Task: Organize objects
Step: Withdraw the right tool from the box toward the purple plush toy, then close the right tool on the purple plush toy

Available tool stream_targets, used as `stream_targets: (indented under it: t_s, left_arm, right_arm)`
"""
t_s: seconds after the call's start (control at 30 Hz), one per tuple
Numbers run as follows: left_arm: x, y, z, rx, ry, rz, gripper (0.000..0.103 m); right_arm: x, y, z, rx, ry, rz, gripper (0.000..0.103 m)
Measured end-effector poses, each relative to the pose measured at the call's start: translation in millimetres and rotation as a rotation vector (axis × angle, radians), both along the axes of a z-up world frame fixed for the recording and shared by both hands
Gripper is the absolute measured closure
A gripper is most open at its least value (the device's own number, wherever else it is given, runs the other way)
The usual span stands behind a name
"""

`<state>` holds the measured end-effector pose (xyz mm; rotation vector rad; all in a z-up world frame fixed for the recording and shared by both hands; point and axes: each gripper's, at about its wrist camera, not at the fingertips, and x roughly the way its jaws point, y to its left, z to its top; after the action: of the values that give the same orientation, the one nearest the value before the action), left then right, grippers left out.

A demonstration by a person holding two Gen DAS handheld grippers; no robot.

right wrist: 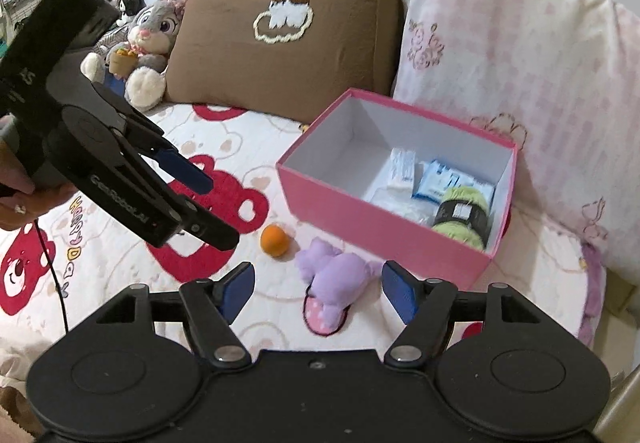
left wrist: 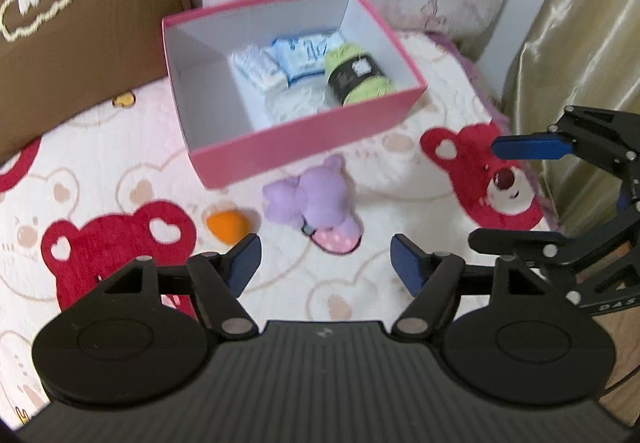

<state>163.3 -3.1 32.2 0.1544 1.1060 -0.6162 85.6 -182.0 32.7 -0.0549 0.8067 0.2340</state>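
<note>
A pink box [left wrist: 296, 139] [right wrist: 360, 211] stands open on the bear-print bedspread. Inside it lie a green yarn ball [left wrist: 358, 73] [right wrist: 464, 217] and blue and white packets [left wrist: 300, 55] [right wrist: 440, 179]. In front of the box a purple plush slipper [left wrist: 316, 199] [right wrist: 340, 275] lies sole up, with a small orange ball [left wrist: 226, 223] [right wrist: 274, 239] to its left. My left gripper [left wrist: 325, 247] [right wrist: 222, 211] hovers open, short of the slipper. My right gripper [right wrist: 318, 269] [left wrist: 486, 195] is open too, its fingers on either side of the slipper without touching it.
A brown pillow [right wrist: 280, 43] and a pink checked pillow [right wrist: 500, 43] lean against the headboard behind the box. A grey rabbit plush [right wrist: 148, 39] sits at the far left. A gold curtain [left wrist: 580, 23] hangs on the right. A hand [right wrist: 20, 203] holds the left gripper.
</note>
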Motion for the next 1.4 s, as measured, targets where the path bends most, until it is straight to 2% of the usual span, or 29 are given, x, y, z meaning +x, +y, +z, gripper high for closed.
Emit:
stream_targets:
  t_s: [0.17,0.27,0.43,0.6,0.83,0.93,1.07,1.17,1.3,1.4]
  left_arm:
    - [-3.4,1.5,-19.4,0.002,0.016,0.008,0.023]
    - [-3.9,-0.2,-29.3,0.007,0.033,0.019,0.018]
    - [-1.9,-3.1,-43.4,0.002,0.038,0.026,0.01]
    - [3.0,-1.2,-57.2,-0.003,-0.005,0.057,0.005]
    - [10.9,2.2,-81.6,-0.041,-0.089,0.091,0.004]
    - [17.2,5.1,-93.2,-0.099,-0.115,0.115,0.004]
    - [30.2,7.9,-111.7,-0.171,-0.093,0.152,0.004]
    - [38.0,5.3,-126.9,-0.2,-0.062,0.159,0.004]
    - [41.8,-9.0,-142.9,-0.171,-0.089,0.144,0.004]
    - [42.6,-20.6,-154.4,-0.152,-0.129,0.144,0.004]
  right_arm:
    - [-2.6,5.6,-16.8,-0.03,0.004,0.018,0.028]
    - [-1.8,6.1,-28.8,-0.027,0.009,0.02,0.017]
    - [1.7,9.8,-48.2,-0.035,0.004,0.048,0.016]
    - [8.4,11.8,-71.5,-0.049,0.02,0.074,0.016]
    - [19.5,8.7,-110.9,-0.05,-0.033,0.072,0.016]
    - [30.3,6.5,-130.2,-0.053,-0.036,0.046,0.016]
    - [50.0,1.0,-155.2,-0.029,0.05,0.027,0.016]
    - [57.9,-8.1,-167.6,0.032,0.087,-0.016,0.016]
    - [61.2,-13.8,-177.9,0.077,0.071,-0.07,0.016]
    - [60.8,-8.7,-185.3,0.05,0.029,-0.072,0.016]
